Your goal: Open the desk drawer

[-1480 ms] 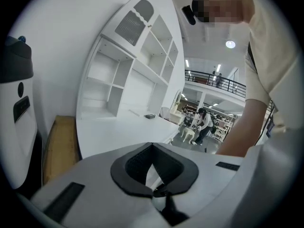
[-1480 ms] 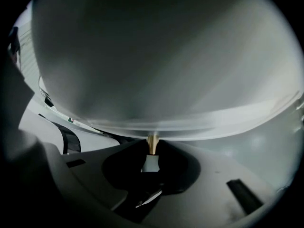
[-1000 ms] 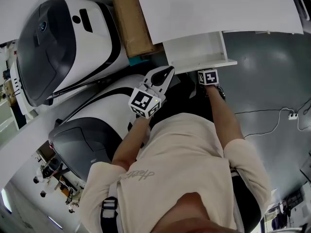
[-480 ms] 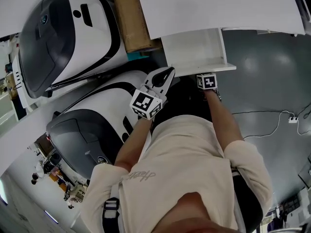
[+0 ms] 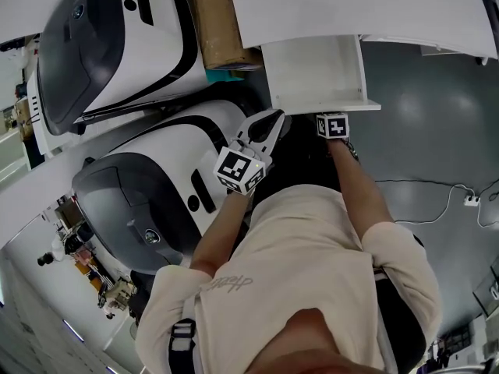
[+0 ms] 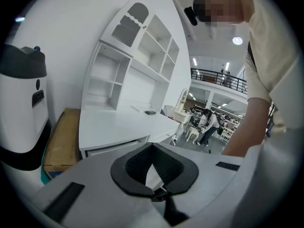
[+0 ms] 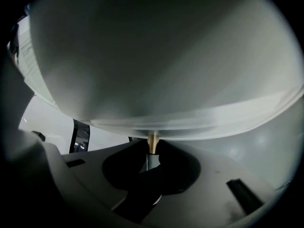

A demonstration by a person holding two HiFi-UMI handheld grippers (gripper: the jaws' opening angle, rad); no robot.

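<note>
The drawer (image 5: 312,72) has been drawn further out, its knob (image 7: 152,142) pinched by the right gripper (image 7: 152,156); opening is judged nearly completed.

Drawer (image 5: 312,72): drawn farther out of the bench (image 5: 351,10), more white interior exposed. Right tongs (image 7: 151,156), clamped on knob (image 7: 152,142): carried nearer with the drawer front.

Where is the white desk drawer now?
In the head view the white desk drawer is top centre, pulled out from under the white desk, right of the brown cardboard box.
</note>
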